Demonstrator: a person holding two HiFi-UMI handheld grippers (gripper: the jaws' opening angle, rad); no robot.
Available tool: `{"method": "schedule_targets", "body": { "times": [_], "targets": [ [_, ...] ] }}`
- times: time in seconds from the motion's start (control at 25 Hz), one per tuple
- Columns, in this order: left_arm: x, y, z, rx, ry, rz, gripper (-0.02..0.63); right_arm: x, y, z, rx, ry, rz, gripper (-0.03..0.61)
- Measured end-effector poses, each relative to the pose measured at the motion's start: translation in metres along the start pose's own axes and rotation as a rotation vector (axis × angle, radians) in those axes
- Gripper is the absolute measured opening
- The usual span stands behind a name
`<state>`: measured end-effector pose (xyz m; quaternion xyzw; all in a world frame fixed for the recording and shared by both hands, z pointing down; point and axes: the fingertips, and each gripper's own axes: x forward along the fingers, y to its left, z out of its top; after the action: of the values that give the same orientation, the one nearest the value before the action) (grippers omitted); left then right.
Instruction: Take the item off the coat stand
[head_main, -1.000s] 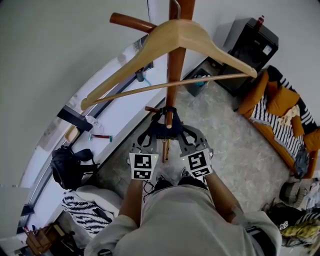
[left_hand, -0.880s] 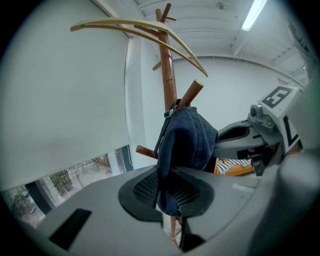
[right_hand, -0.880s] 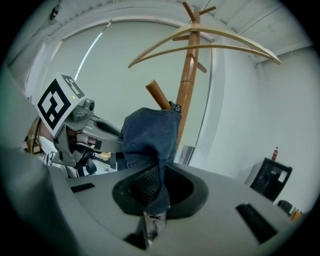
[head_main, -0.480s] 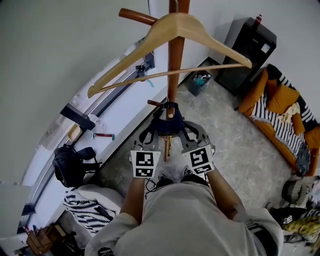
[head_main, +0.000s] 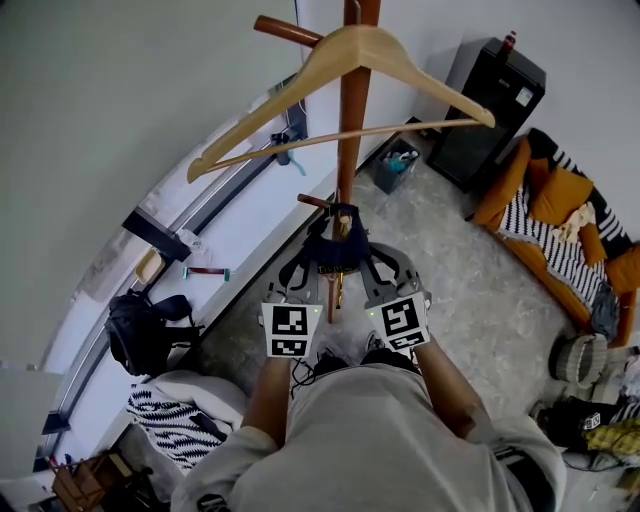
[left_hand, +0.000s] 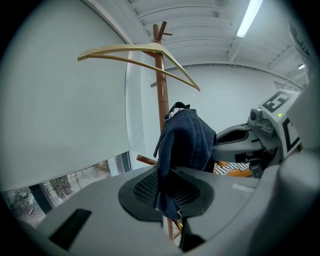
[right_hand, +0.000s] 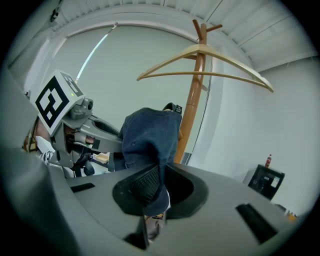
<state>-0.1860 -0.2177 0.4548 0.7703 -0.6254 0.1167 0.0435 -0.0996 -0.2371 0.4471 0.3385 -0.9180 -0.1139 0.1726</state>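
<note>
A dark blue denim cap (head_main: 336, 250) hangs beside the pole of the wooden coat stand (head_main: 351, 110). Both grippers hold it from below. My left gripper (head_main: 318, 268) is shut on the cap's edge (left_hand: 181, 145), with cloth pinched between its pads (left_hand: 150, 187). My right gripper (head_main: 358, 266) is shut on the other side of the cap (right_hand: 150, 140), the fabric squeezed between its pads (right_hand: 147, 184). A short wooden peg (head_main: 314, 201) sticks out just behind the cap. Whether the cap still rests on a peg I cannot tell.
An empty wooden hanger (head_main: 345, 72) hangs high on the stand above the cap. A black cabinet (head_main: 488, 96) and an orange striped sofa (head_main: 555, 225) stand to the right. A black bag (head_main: 138, 330) and a striped cushion (head_main: 170, 420) lie at the left by the window.
The head view has drifted slightly, so stand and hanger sit a little higher and further right. Both grippers keep their hold on the cap, nearly unmoved.
</note>
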Motion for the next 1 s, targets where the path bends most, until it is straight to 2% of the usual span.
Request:
{"method": "schedule_targets", "body": {
  "times": [0.28,0.6,0.76,1.0],
  "targets": [
    [-0.02,-0.008,-0.002,-0.016,-0.022,0.01,0.037,-0.017,0.014,0.003,-0.027,-0.02,0.008,0.023],
    [-0.042,-0.012,-0.006,-0.033,-0.018,0.086,0.037,-0.027,0.029,0.006,-0.058,-0.062,0.081,0.024],
    [-0.043,-0.029,-0.001,-0.037,-0.015,0.103,0.037,-0.041,0.019,0.001,-0.046,-0.074,0.094,0.024],
    [-0.025,-0.072,0.002,-0.026,0.007,0.059,0.037,-0.067,-0.011,-0.021,0.0,-0.048,0.062,0.023]
  ]
}}
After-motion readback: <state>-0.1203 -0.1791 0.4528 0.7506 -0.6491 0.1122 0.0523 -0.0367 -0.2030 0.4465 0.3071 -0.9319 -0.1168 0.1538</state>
